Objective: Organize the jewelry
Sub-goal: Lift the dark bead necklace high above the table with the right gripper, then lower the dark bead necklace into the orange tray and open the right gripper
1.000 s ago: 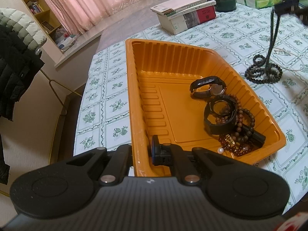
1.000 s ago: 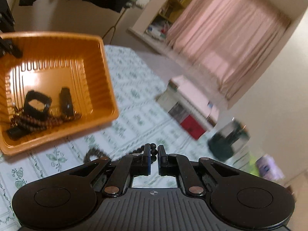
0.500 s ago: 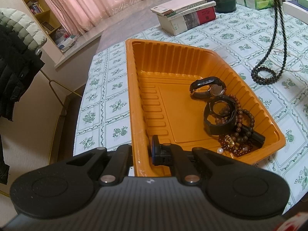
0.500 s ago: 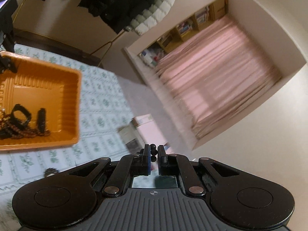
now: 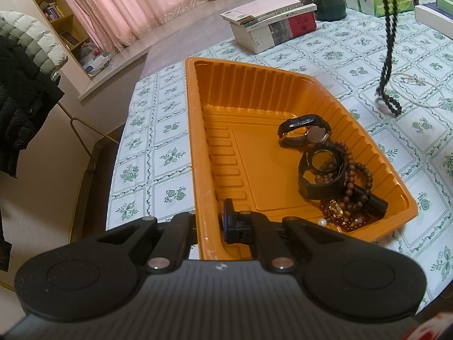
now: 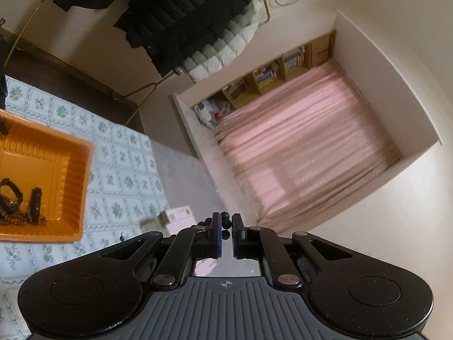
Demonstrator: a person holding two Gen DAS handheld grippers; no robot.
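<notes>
A: Tabletop [image 5: 147,153] first. I see its patterned cloth, and the orange tray [image 5: 198,130] sits by the corner nearest the hanging coats, long side along that edge.

B: Why is your left claw [image 5: 209,223] there?

A: It is clenched on the tray's near wall, one finger outside, one inside. I judge it is pinning the tray so that nothing dropped in can push it about.

B: Contents?

A: Two watches [image 5: 305,130], and brown bead bracelets [image 5: 354,178] with a gold charm, heaped at the tray end away from the coats. The coat-side end is bare, so there is room.

B: And the piece in hand?

A: My right claw [image 6: 225,228] is clamped on the dark bead strand [image 5: 388,42]; beads show between the pads. From the left camera the strand hangs long, its lowest loop [image 5: 392,104] close above the cloth beyond the tray's far side, near a pale chain [image 5: 419,96]. I judge the height is to lift that tail over the wall.
</notes>
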